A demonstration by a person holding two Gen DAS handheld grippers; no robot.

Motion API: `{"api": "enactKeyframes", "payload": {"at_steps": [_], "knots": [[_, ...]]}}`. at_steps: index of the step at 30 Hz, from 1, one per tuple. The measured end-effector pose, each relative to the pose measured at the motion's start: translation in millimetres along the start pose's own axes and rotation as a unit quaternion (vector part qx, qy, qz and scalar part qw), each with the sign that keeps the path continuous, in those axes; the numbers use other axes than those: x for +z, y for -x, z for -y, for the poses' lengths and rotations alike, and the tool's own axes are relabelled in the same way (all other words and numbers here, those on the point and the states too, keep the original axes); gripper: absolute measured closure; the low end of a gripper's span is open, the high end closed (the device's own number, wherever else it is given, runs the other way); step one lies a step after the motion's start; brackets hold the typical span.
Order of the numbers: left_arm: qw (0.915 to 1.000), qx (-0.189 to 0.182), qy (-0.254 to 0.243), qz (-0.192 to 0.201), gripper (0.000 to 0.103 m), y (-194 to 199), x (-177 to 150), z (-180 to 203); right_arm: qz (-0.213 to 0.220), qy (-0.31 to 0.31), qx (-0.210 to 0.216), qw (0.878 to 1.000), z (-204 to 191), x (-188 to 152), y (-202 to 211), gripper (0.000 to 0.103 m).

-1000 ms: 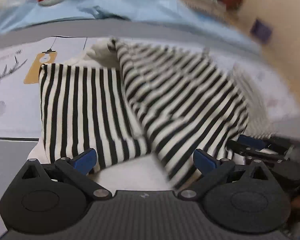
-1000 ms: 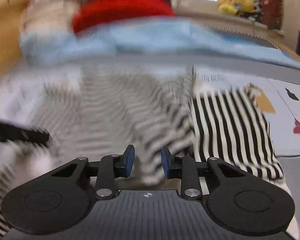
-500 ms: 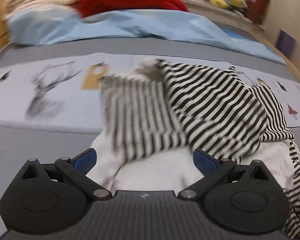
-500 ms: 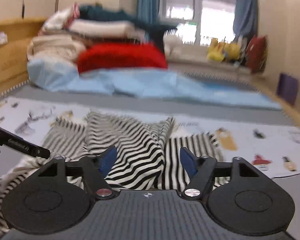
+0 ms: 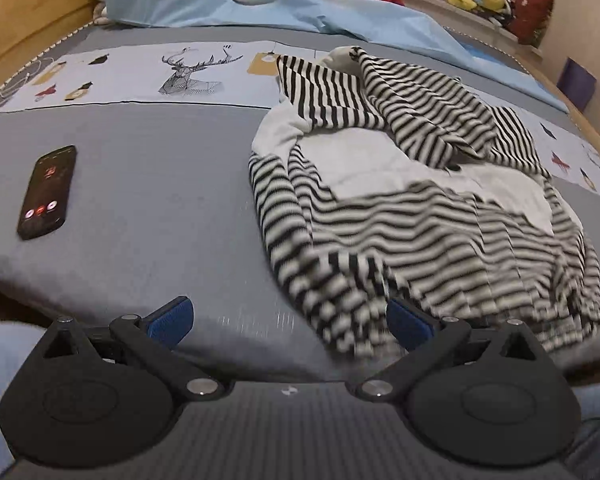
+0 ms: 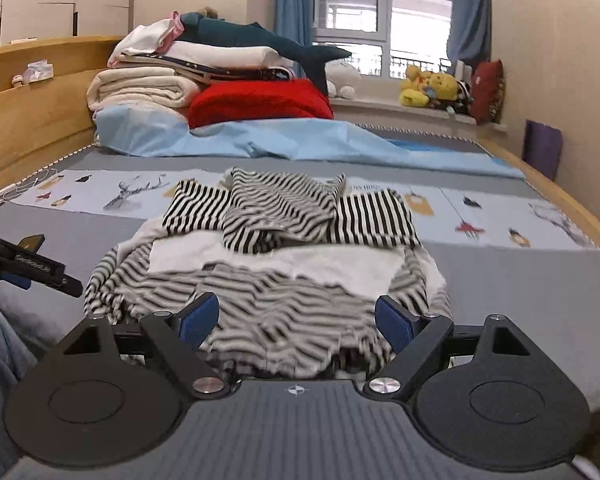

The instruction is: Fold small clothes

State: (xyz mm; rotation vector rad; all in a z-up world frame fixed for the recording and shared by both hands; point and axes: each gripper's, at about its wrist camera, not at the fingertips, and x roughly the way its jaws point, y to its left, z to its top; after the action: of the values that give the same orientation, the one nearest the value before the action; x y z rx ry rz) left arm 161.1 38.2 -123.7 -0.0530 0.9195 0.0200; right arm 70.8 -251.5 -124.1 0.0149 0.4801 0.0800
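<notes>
Both hand-held grippers gaping wide and holding nothing: left hand-held gripper (image 5: pixel 288 322) near the bed's front edge with the striped garment's (image 5: pixel 420 184) blurred lower hem just by its right pad, right hand-held gripper (image 6: pixel 296 320) with jaws just opened, loose hem cloth lying between the pads but unpinched. Best to take the next hold on the hem's two near corners, one per side, pinching only the layers meant to travel. Worth smoothing the rumpled striped lower part first, since wrinkles there would likely get locked into the fold. Farther up, sleeves already crossed over the white chest panel (image 6: pixel 228 254); probably sensible to lift low and lay the hem over them gently, so neither sleeve slides off. Off to the left on the grey bed (image 5: pixel 160 184), a phone (image 5: pixel 47 192), well apart from the cloth. Beyond, blue sheet (image 6: pixel 300 140) and stacked bedding, out of the way.
</notes>
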Motion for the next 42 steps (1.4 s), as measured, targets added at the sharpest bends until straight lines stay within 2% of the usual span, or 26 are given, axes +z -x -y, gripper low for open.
{"api": "enactKeyframes", "payload": {"at_steps": [4,10,19,26,30,33,37,39,42], "knots": [[1.0,-0.004,-0.007,0.002,0.0,18.7,-23.5,3.8,-0.004,-0.008,0.003,1.0,-4.6,-16.4,22.3,0.017],[0.9997,0.001,-0.021,0.01,0.0,30.1,-36.2,12.1,-0.005,-0.003,0.003,1.0,-12.2,-28.2,36.7,0.017],[0.9997,0.005,-0.023,0.003,0.0,23.4,-34.0,14.3,-0.015,-0.001,0.004,1.0,-14.9,-34.2,34.3,0.016],[0.9997,0.02,-0.009,0.008,0.0,3.9,-21.6,-2.9,-0.035,0.002,-0.024,0.999,2.7,-40.9,19.7,0.016],[0.9995,0.006,0.023,0.019,0.0,-11.7,-4.3,-21.7,-0.058,-0.045,-0.057,0.996,40.9,-41.2,-4.5,0.016],[0.9973,-0.02,0.068,0.018,0.0,-31.2,14.0,-36.8,-0.074,-0.111,-0.057,0.989,77.0,-40.6,-29.2,0.016],[0.9877,-0.076,0.136,-0.015,0.0,-66.3,38.6,-49.8,-0.103,-0.225,-0.04,0.968,121.4,-39.8,-70.5,0.016],[0.9852,-0.089,0.144,-0.025,0.0,-84.0,49.3,-49.3,-0.112,-0.263,-0.027,0.958,136.0,-40.0,-90.8,0.016],[0.9825,-0.107,0.143,-0.053,0.0,-109.5,57.3,-44.0,-0.128,-0.293,-0.044,0.946,151.7,-41.2,-120.0,0.016]]}}
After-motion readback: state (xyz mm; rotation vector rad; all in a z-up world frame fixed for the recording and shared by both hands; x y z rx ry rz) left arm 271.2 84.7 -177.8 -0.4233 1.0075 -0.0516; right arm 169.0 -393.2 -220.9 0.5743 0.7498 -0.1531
